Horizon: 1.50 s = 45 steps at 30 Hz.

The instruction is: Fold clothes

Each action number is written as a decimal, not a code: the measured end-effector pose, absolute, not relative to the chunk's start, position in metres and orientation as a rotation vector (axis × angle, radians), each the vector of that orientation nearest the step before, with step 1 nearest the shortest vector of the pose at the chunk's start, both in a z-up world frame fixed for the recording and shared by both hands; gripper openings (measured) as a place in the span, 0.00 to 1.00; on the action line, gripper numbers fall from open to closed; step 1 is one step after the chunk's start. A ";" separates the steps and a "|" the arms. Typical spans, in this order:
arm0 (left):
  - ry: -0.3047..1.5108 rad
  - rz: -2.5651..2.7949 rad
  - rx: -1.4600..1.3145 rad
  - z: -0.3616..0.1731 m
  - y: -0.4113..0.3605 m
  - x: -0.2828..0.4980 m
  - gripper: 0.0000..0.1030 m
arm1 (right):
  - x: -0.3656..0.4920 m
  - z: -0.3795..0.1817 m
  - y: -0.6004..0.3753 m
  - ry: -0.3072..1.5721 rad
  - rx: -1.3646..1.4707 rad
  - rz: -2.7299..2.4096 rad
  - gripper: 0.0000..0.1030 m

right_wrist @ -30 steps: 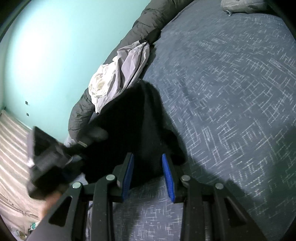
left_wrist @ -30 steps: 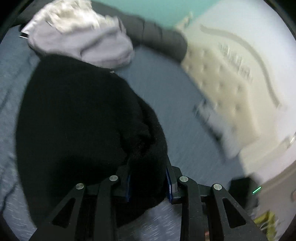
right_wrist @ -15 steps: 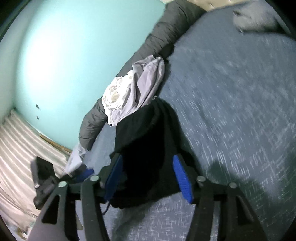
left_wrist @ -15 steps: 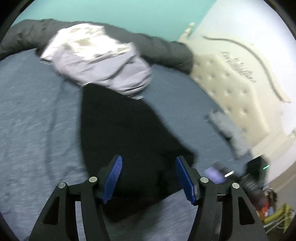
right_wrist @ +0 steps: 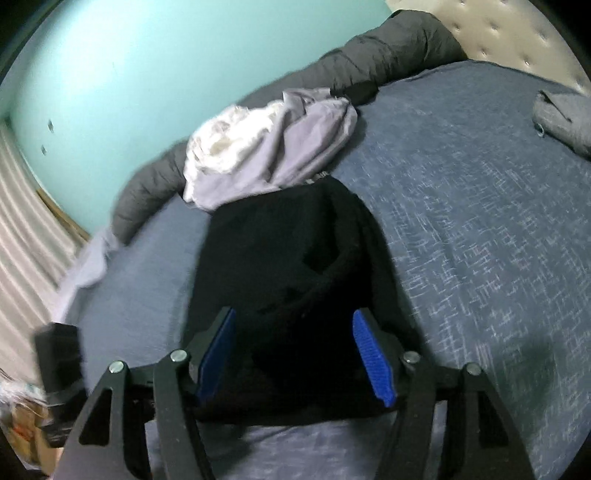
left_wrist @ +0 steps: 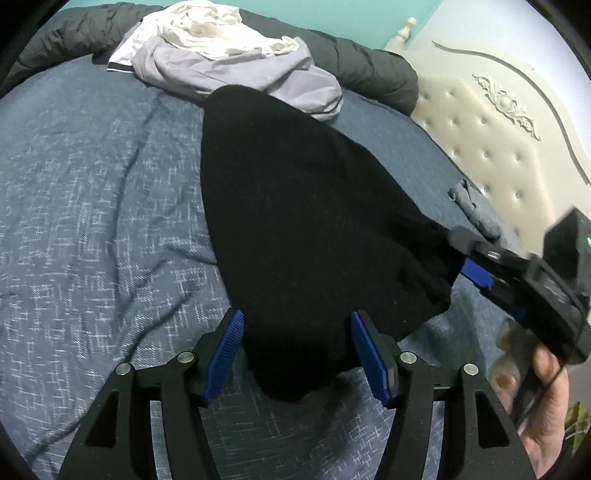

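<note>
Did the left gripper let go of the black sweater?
Yes. The left gripper was clamped on the black sweater; now its jaws stand wide open, the sweater lying flat on the blue bedspread.

We log black garment (left_wrist: 310, 221): thick knit, folded into compact tapered bundle, lying flat mid-bed, one fold ridge across top. We log lilac garment (left_wrist: 236, 74) and white garment (left_wrist: 207, 26): both crumpled, unfolded, white atop lilac, lilac hem touching black bundle's far end.

Dark grey bolster (left_wrist: 373, 70) along a teal wall (right_wrist: 147, 55); cream tufted headboard (left_wrist: 491, 140).
</note>
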<state>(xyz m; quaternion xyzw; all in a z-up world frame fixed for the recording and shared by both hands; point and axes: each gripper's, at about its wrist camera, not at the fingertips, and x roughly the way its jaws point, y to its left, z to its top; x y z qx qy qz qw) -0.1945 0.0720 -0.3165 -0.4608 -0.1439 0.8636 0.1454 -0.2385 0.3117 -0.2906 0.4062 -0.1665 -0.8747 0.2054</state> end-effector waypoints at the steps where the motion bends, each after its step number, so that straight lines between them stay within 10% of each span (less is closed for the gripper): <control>1: -0.407 2.486 -1.328 -0.317 0.073 -0.194 0.62 | -0.241 -0.297 0.314 -0.463 1.161 -2.438 0.44; 8: -0.365 2.475 -1.327 -0.318 0.080 -0.189 0.62 | -0.245 -0.317 0.351 -0.564 1.219 -2.455 0.15; 20: -0.321 2.468 -1.339 -0.317 0.083 -0.185 0.63 | -0.242 -0.310 0.371 -0.719 1.186 -2.415 0.18; 31: -0.288 2.475 -1.343 -0.317 0.090 -0.181 0.63 | -0.245 -0.293 0.329 -0.476 1.170 -2.361 0.18; 45: -0.306 2.448 -1.325 -0.322 0.085 -0.177 0.65 | -0.233 -0.301 0.353 -0.534 1.261 -2.408 0.02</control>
